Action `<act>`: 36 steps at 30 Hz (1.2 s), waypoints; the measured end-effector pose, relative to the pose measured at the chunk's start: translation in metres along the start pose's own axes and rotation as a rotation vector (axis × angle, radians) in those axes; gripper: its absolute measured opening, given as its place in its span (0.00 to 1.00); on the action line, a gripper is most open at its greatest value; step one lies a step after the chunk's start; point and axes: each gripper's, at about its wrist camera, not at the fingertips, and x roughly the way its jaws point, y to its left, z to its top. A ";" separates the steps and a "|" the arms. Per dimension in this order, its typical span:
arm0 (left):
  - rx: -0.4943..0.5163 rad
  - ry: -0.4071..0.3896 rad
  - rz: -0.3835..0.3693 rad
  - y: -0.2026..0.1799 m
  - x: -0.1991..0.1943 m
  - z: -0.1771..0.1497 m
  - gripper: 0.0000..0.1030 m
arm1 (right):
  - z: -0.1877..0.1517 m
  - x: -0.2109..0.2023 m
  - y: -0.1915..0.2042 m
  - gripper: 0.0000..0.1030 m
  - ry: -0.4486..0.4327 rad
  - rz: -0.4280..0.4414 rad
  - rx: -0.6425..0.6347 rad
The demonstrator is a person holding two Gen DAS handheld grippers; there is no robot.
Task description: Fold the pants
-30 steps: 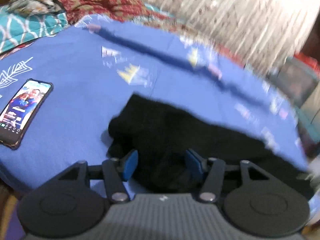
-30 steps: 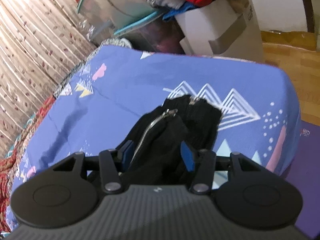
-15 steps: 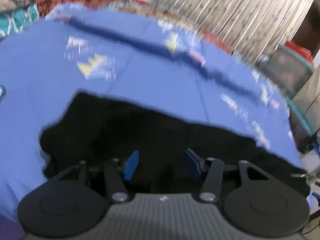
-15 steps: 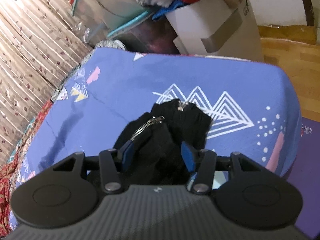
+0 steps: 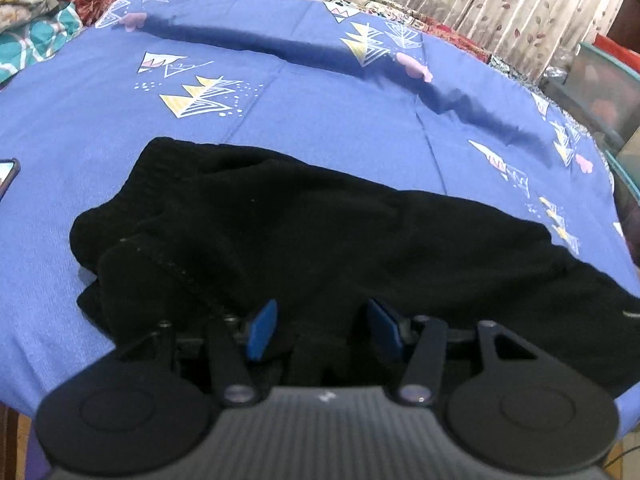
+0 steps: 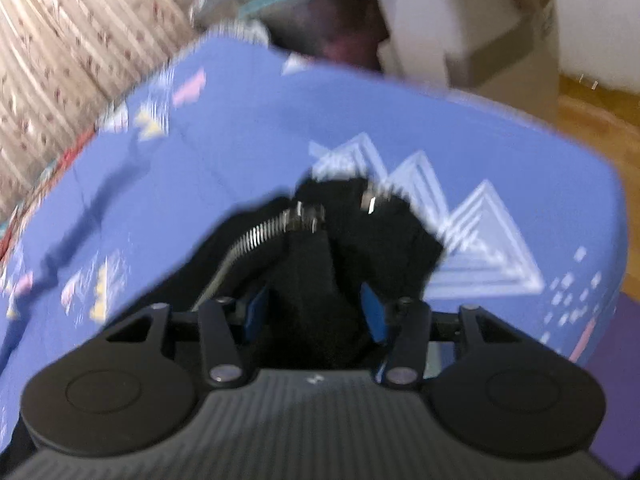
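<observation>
**Right jaws close in on the cuff end as black pants lie across the bed**

A phone peeks in at nine o'clock on the blue patterned bedsheet. The black pants lie lengthwise across the bed, waistband bunched toward eight o'clock and legs running off toward four. At six o'clock the left gripper sits low over the cloth, its jaws apart with fabric between the blue pads; whether they pinch it cannot be told. It has swung across from the sheet's edge, and the pants now fill the left view.

In the blurred right view, the right gripper straddles a ridge of cloth below the zipper, and its jaws have just been closing on that ridge. A cardboard box stands past the bed at one o'clock. With both ends apparently being taken up, a lift to double the pants over looks near.
</observation>
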 end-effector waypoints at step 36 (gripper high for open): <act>-0.052 -0.006 -0.065 0.018 -0.014 -0.010 0.56 | -0.048 -0.037 0.085 0.55 -0.047 0.157 -0.045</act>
